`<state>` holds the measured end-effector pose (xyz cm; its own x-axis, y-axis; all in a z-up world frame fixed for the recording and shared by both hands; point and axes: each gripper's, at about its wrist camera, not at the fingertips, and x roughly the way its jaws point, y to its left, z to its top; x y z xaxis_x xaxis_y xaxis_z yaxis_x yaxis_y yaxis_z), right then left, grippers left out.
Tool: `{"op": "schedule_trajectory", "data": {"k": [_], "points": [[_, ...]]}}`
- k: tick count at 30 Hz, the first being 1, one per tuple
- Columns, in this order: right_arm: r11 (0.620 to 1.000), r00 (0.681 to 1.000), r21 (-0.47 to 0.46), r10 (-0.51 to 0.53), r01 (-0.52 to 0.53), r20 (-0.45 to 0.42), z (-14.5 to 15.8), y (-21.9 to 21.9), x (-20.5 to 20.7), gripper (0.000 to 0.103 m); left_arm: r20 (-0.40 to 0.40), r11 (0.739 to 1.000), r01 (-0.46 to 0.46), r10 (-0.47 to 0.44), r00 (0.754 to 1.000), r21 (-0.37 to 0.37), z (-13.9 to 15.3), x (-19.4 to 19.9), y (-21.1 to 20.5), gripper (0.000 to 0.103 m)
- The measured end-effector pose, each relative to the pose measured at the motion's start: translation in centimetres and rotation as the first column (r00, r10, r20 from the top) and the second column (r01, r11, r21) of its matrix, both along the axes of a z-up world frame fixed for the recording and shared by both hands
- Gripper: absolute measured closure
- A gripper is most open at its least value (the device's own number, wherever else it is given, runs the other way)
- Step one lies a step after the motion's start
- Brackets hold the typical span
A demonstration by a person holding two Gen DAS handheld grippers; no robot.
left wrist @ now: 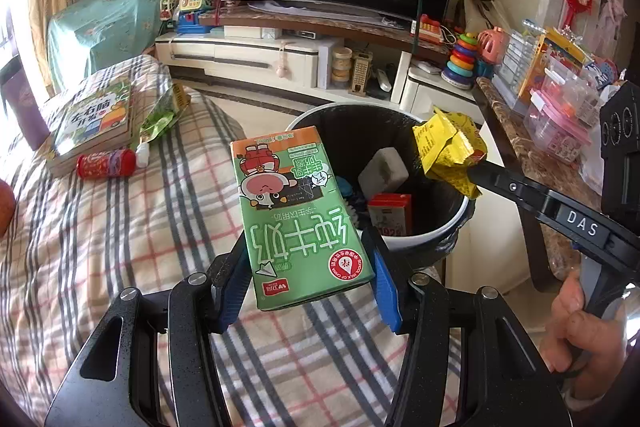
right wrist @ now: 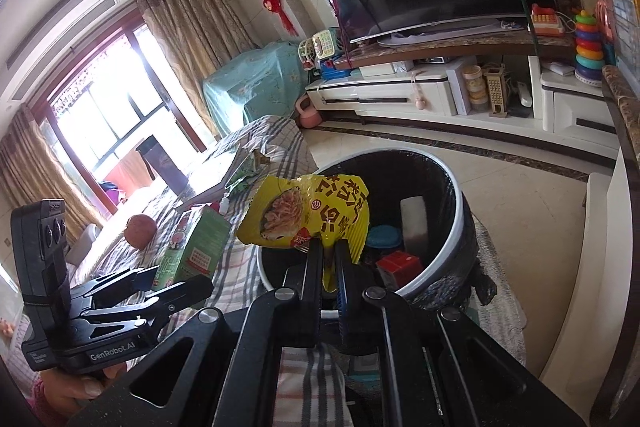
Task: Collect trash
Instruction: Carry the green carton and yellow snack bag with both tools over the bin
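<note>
Hovering at the black-lined trash bin (left wrist: 452, 223), both tongs carry litter for dropping in. The left tongs (left wrist: 306, 285) are closed across a green milk carton (left wrist: 296, 215), poised over the plaid-covered table (left wrist: 120, 247) by the rim. The right tongs (right wrist: 329, 267) pinch a crumpled yellow noodle wrapper (right wrist: 308, 215) directly above the bin's mouth, ready for release.

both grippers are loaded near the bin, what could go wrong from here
1. The green milk carton in the left gripper sits mostly over the checked cloth, short of the trash bin; released now, it would likely miss.
2. The right gripper pinches only the lower edge of the yellow wrapper, so it may slip or flutter onto the bin's rim.
</note>
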<state>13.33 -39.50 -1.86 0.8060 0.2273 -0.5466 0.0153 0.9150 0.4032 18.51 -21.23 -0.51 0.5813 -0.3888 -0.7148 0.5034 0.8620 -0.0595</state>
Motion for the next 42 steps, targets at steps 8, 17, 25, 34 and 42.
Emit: {"op": "schedule_trajectory", "data": {"k": [8,17,25,34,42], "points": [[1.0,1.0,-0.006,-0.009,0.009,-0.019,-0.5,-0.9,0.9,0.097,-0.002,1.0,0.019,-0.019,1.0,0.003,0.3,0.6,-1.4,0.05],[1.0,1.0,-0.017,-0.012,0.012,-0.026,-0.5,-1.5,1.7,0.097,-0.003,0.999,0.038,-0.038,0.999,0.019,0.1,1.3,-2.9,0.05],[1.0,1.0,-0.03,-0.009,0.008,-0.025,-0.2,-1.7,2.6,0.097,-0.01,0.998,0.05,-0.05,0.999,0.036,-0.3,2.0,-4.3,0.05],[0.999,0.999,-0.043,-0.014,0.012,-0.03,-0.1,-2.0,3.4,0.097,-0.012,0.998,0.052,-0.052,0.999,0.047,-0.2,3.1,-5.2,0.05],[0.999,0.999,-0.049,-0.016,0.013,-0.052,-0.2,-2.4,4.0,0.097,-0.022,0.997,0.058,-0.056,0.998,0.06,-0.6,3.9,-5.8,0.05]]}}
